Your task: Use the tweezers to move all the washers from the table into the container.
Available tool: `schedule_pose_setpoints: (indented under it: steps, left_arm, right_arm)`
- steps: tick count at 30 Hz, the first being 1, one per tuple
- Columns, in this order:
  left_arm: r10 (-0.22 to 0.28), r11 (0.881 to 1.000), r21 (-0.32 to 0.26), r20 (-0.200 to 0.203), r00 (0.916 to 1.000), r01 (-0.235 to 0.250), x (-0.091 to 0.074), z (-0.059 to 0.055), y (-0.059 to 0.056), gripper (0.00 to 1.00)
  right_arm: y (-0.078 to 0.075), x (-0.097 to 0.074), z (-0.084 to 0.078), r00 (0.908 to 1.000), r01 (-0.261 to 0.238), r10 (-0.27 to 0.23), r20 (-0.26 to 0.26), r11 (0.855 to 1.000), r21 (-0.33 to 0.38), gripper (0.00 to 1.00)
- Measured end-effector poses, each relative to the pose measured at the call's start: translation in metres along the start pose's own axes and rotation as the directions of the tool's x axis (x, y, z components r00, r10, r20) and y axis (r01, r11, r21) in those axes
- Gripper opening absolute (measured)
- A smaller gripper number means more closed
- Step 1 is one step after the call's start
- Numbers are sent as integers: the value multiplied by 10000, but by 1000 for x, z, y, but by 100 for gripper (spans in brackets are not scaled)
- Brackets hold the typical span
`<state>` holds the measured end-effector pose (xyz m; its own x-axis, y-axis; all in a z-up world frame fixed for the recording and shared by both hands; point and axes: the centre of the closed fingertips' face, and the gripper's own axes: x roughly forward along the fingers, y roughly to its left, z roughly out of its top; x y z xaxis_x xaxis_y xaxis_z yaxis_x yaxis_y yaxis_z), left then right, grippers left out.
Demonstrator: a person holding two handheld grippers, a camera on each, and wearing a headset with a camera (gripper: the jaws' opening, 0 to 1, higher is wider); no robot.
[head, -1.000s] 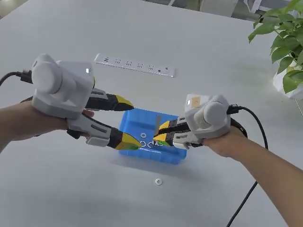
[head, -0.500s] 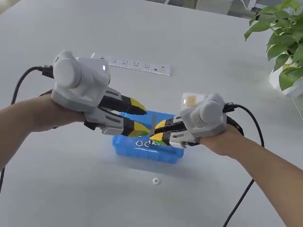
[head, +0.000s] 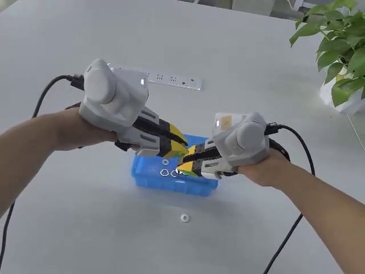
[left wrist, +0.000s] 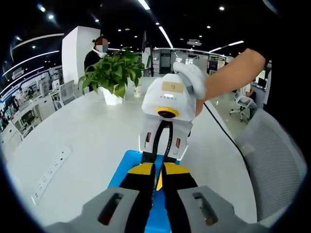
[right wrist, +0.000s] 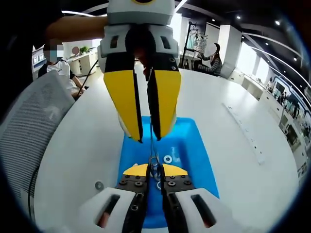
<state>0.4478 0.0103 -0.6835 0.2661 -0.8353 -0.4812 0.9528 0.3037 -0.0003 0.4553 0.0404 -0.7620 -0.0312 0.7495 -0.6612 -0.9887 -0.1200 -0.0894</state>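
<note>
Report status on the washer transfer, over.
Left gripper and right gripper shut on tweezers over container. Washers inside; one washer on table. Nothing blocking.

Blue rectangular plastic container (head: pixel 146 179); silvery metal tweezers (right wrist: pixel 151 145) and washers (head: pixel 165 172); pale grey bench (head: pixel 256 74); white left gripper (head: pixel 181 147) and right gripper (head: pixel 182 167), yellow-and-black jaws.

A white power strip (head: pixel 171 80) is lying flat on the pale grey surface (head: pixel 268 63). A leafy green plant (head: pixel 335 43) is standing well apart from it at the far right edge. A grey mesh chair (left wrist: pixel 277 160) is sitting just beside the surface.
</note>
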Motion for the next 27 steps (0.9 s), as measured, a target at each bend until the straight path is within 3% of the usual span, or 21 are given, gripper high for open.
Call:
schedule_pose_setpoints:
  steps: [4,12,27]
  left_arm:
    - [-53,9998,-181,17,10000,53,0,-1,0,9]
    - [-147,9999,11,-19,9999,147,2,-5,-1,7]
    - [165,9990,414,-95,9998,-161,2,-3,4,5]
  right_arm:
    - [0,0,-1,10000,21,-21,10,10000,7,9]
    - [0,0,-2,10000,-38,38,-44,10000,-29,9]
    - [1,-4,-4,9997,106,-100,-206,9996,248,15]
